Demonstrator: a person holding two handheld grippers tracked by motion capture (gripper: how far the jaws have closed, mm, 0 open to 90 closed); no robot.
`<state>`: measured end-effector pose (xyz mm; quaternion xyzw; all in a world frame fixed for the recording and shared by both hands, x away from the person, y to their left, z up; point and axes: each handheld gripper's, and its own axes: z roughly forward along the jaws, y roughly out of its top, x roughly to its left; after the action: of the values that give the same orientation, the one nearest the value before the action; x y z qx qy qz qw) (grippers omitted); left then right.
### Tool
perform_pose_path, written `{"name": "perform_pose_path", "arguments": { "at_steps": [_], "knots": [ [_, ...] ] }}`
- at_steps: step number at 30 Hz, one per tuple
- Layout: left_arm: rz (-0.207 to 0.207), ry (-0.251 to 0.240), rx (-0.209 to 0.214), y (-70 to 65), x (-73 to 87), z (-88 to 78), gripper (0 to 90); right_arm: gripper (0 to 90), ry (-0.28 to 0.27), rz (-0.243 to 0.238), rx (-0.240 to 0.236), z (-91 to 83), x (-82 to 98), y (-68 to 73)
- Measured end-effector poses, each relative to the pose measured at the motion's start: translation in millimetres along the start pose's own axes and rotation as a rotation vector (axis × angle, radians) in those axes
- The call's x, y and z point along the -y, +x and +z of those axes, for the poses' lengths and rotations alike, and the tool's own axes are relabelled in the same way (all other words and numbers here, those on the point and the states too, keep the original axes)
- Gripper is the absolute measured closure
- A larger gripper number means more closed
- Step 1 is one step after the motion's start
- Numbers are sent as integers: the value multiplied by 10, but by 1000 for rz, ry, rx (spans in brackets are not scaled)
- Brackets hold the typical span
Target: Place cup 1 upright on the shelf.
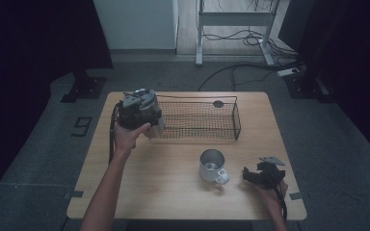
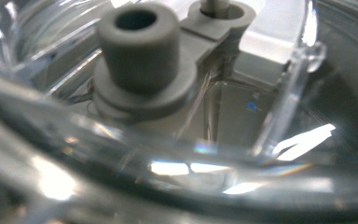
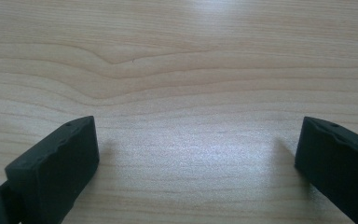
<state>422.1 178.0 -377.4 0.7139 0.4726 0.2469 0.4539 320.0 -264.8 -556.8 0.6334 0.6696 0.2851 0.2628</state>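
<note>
Pale wooden tabletop (image 1: pixel 139 192) on dark grey carpeted floor (image 1: pixel 347 159); white cabinet (image 1: pixel 137 24) and metal desk frame (image 1: pixel 233 19) behind, loose cables (image 1: pixel 250 38) trailing between; dim room, black curtains (image 1: pixel 33 33) at sides

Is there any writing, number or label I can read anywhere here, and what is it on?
"9": black mark on the floor, left of the table.
Blue spot behind the glass: too blurred to read.
Mug, basket: no text shows.

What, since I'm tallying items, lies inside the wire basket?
Bare mesh across most of the wire basket; its left end is hidden behind the left tool and the clear glass.
</note>
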Motion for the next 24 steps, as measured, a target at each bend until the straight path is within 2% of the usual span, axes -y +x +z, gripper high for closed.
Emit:
{"name": "perform_pose_path", "arguments": {
  "at_steps": [6,9,24],
  "knots": [
    [3,0,7,-12,-51,70,37,0,0,0,0,0,0,0],
    [-11,1,11,-34,-74,101,37,0,0,0,0,0,0,0],
    [12,3,21,-133,-227,243,37,0,0,0,0,0,0,0]
  ]
}}
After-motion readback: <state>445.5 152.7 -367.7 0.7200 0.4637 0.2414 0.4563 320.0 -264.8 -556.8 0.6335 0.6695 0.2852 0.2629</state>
